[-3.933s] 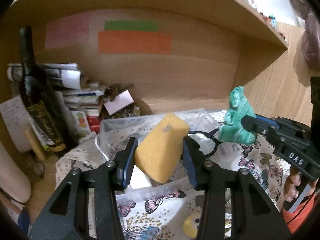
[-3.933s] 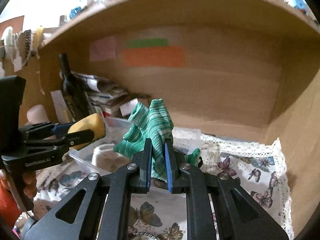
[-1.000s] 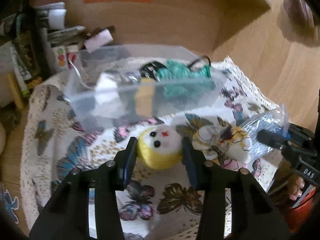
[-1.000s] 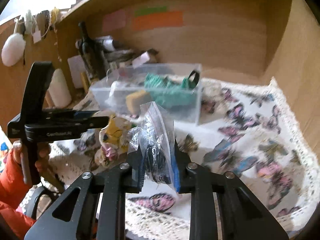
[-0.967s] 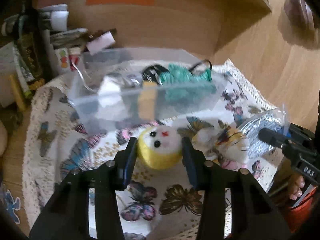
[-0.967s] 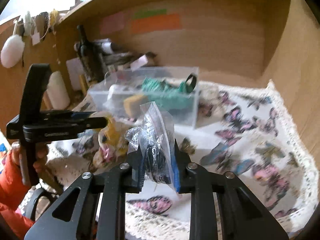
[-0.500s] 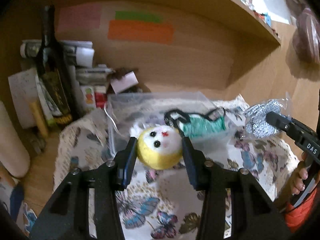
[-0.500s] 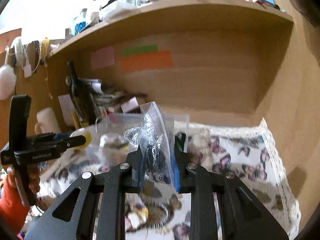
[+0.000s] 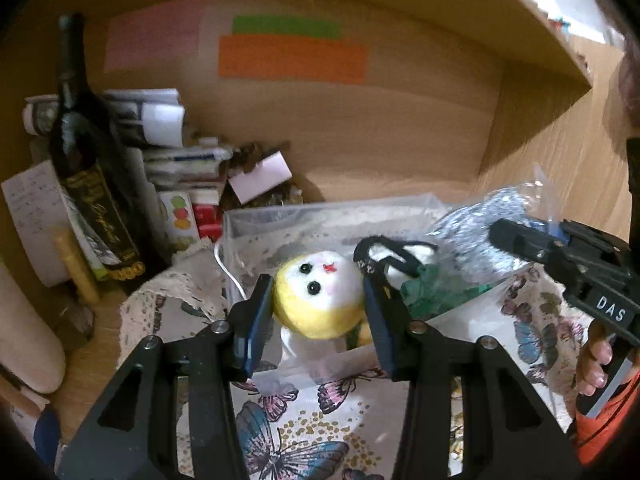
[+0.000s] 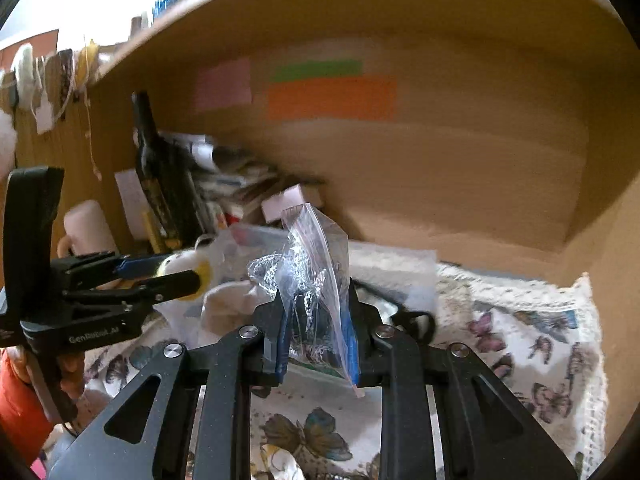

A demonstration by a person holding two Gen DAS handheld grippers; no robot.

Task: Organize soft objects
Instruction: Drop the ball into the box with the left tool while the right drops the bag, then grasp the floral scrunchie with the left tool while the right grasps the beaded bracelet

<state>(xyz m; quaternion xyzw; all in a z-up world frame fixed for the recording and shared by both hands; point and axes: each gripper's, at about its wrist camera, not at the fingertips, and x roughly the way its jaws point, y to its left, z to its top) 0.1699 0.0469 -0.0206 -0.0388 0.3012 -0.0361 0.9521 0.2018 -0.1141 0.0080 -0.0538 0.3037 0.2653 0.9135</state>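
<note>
My left gripper is shut on a yellow and white plush ball with a face and holds it over the near part of the clear plastic box. The box holds a green cloth and a black-strapped white item. My right gripper is shut on a clear zip bag of silvery stuff and holds it above the box's right end; the bag also shows in the left wrist view. The left gripper with the plush ball shows at the left of the right wrist view.
A dark wine bottle, stacked papers and boxes and a cream cylinder crowd the shelf's left side. The butterfly-print cloth covers the shelf floor. The wooden back wall and right side panel close in.
Both grippers have risen and moved forward to the box: the left carried the plush ball from the cloth to above the box, the right brought the zip bag over its right end.
</note>
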